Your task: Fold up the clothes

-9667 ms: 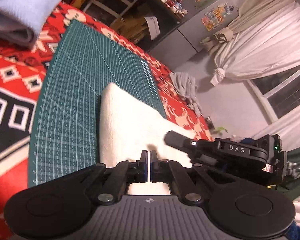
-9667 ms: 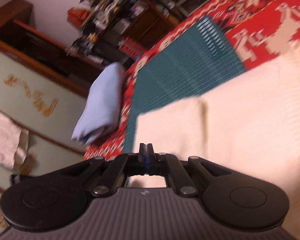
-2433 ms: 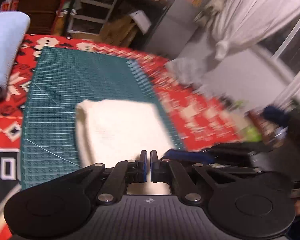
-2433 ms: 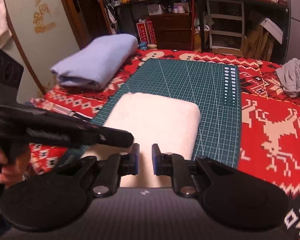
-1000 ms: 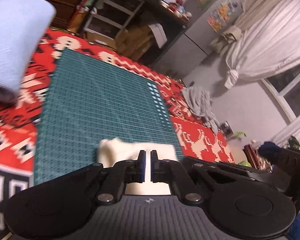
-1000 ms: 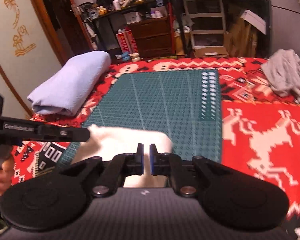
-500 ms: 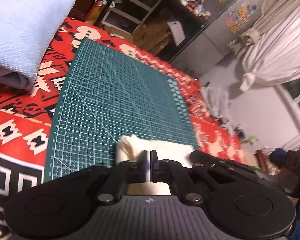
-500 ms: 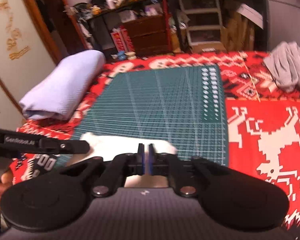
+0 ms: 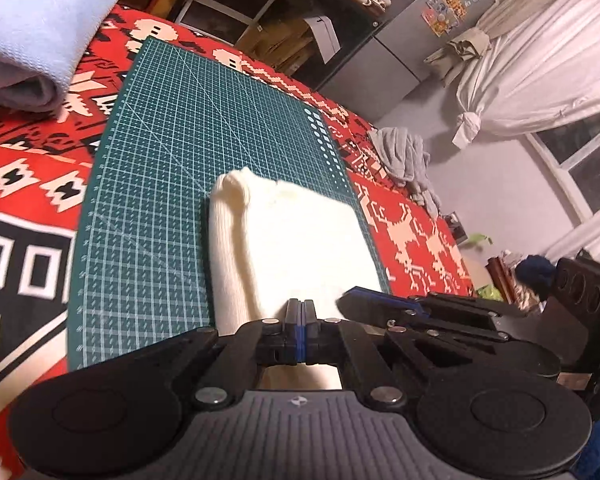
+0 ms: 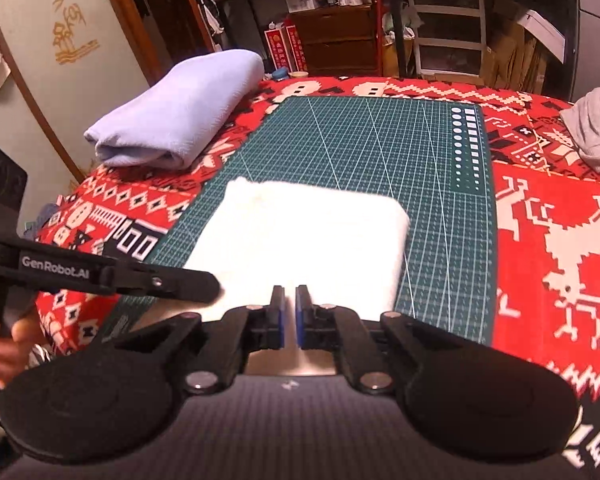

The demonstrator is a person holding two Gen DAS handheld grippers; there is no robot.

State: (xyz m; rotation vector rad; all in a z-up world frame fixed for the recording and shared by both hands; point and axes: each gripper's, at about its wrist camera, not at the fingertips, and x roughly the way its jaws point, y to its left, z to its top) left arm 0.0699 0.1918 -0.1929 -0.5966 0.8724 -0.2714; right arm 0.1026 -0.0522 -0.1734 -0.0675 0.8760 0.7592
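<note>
A cream knitted garment (image 9: 300, 240) (image 10: 308, 232) lies folded into a thick rectangle on the near part of the green cutting mat (image 9: 180, 160) (image 10: 380, 140). My left gripper (image 9: 300, 304) is over the garment's near edge with its pads pressed together and no cloth visible between them. From the right wrist view it shows as a black finger pair (image 10: 212, 282) coming in from the left. My right gripper (image 10: 290, 292) (image 9: 344, 300) is over the same near edge, with only a thin slit between its pads and nothing in it. Cream cloth continues under both grippers.
A folded light-blue cloth (image 9: 40, 20) (image 10: 180, 112) lies left of the mat on the red patterned cover (image 9: 28, 168) (image 10: 560, 240). A crumpled grey garment (image 9: 404, 156) (image 10: 596, 128) sits at the far right. A person's hand (image 10: 0, 344) holds the left gripper.
Far more of the cream garment shows ahead of both grippers than half a second ago, and its far edge sits farther up the mat. Both grippers have stayed shut.
</note>
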